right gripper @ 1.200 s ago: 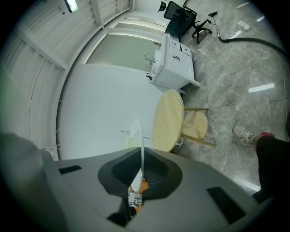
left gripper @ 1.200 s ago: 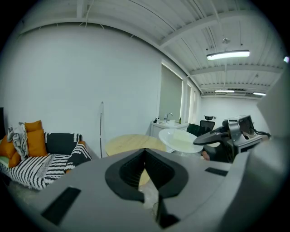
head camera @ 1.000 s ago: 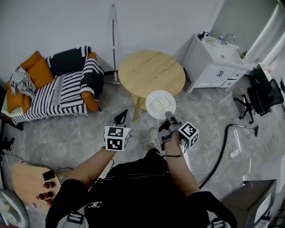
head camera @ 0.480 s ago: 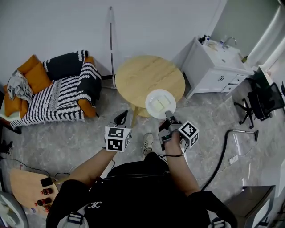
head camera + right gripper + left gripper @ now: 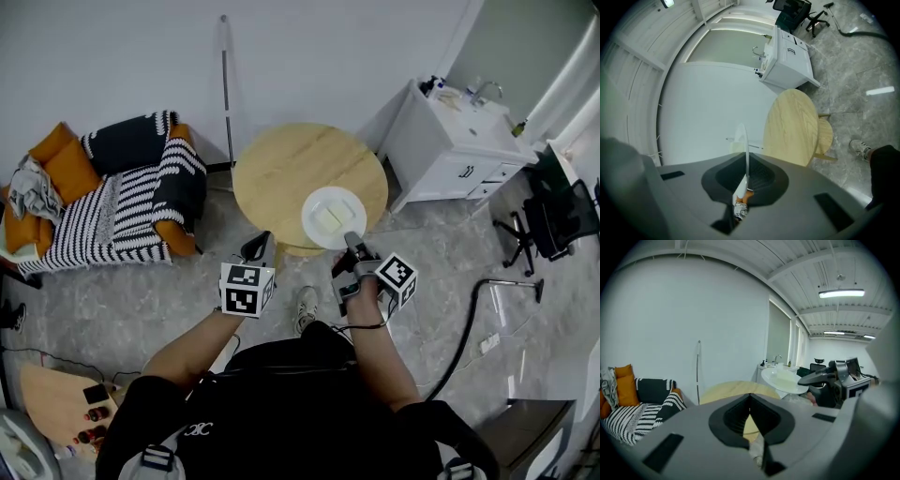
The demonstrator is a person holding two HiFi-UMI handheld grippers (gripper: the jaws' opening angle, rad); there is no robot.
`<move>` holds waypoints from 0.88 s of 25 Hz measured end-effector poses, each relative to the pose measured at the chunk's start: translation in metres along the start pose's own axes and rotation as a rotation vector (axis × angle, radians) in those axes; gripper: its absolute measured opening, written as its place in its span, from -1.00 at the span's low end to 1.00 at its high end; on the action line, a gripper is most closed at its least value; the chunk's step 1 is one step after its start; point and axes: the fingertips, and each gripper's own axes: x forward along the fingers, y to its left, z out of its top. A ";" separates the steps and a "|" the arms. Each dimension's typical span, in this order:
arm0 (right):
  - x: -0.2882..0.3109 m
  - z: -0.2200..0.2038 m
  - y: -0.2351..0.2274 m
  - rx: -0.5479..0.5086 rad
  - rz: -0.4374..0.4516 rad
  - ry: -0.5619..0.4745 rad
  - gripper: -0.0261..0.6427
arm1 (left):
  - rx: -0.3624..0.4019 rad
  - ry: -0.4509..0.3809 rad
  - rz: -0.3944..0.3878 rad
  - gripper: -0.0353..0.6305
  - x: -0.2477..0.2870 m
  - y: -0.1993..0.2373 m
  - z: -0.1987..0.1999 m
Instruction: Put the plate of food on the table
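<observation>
since one second ago the round wooden table has come closer to the person and slid to the left in the head view. the plate, which was before over the floor beside the table's near edge, now covers the near right part of the table top. at the far left stands a sofa with a black and white striped cover and orange cushions, and a thin pole stands at the wall just right of it. the left gripper is held out in front of the table's near edge; in the left gripper view its jaws are together and nothing is between them. below it a shoe of the person shows on the grey floor. the plate is white and carries pale pieces of food. the left gripper view shows it level and in the air, higher than the table top. the right gripper grips the plate at its near rim, and in the right gripper view the jaws are closed on this thin rim, which runs edge-on between them. further right stands a white cabinet with a sink, then a black hose on the floor and a black office chair at the right edge.
</observation>
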 end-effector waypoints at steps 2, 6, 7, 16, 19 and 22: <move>0.009 0.009 0.000 0.008 0.005 0.003 -0.87 | -0.001 0.008 -0.004 -0.87 0.012 0.001 0.002; 0.026 0.026 0.000 0.018 -0.002 0.004 -0.87 | 0.000 0.029 -0.009 -0.87 0.035 0.001 0.009; 0.031 0.030 -0.001 0.020 -0.006 0.005 -0.87 | 0.001 0.032 -0.010 -0.87 0.041 0.002 0.012; 0.075 0.065 -0.003 0.001 -0.027 0.022 -0.87 | -0.005 0.004 -0.006 -0.87 0.095 0.012 0.041; 0.094 0.072 -0.002 -0.002 -0.036 0.035 -0.87 | -0.007 0.009 -0.009 -0.87 0.114 0.018 0.048; 0.109 0.080 -0.002 -0.010 -0.045 0.053 -0.87 | -0.021 0.018 -0.001 -0.87 0.131 0.023 0.052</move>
